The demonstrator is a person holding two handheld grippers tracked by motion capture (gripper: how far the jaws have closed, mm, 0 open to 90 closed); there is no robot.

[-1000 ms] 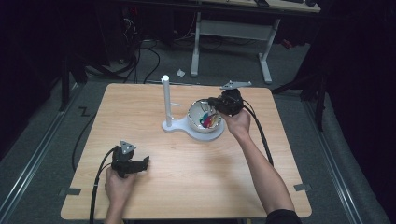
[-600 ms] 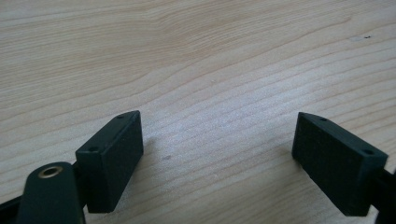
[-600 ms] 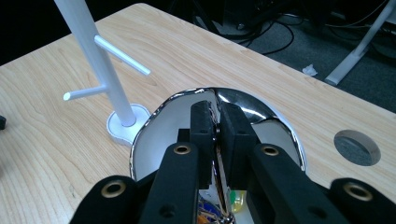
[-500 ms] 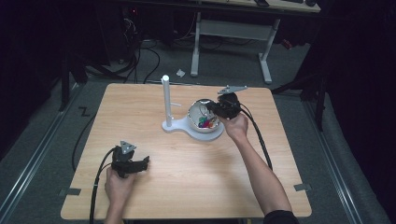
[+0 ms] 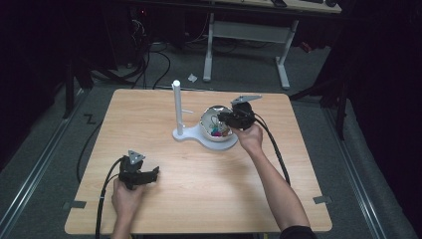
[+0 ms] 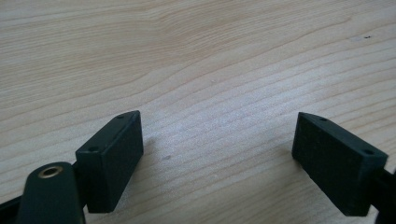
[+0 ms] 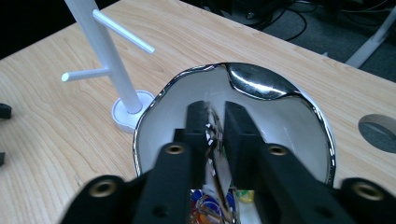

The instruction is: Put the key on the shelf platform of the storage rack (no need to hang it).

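At the centre of the high view, the right gripper (image 5: pixel 226 119) reaches into a shiny silver bowl with a white inside (image 5: pixel 215 130). Its jaws have just been opening slightly, with a thin glittery chain (image 7: pixel 215 140) between them. Lower left, the left gripper (image 5: pixel 148 175) rests wide open and empty on the light wooden table (image 5: pixel 199 189).

A shiny silver bowl (image 5: pixel 217 130) with a white inside sits on the table just beside the white peg stand (image 5: pixel 176 107), holding small colourful trinkets (image 5: pixel 217 132).
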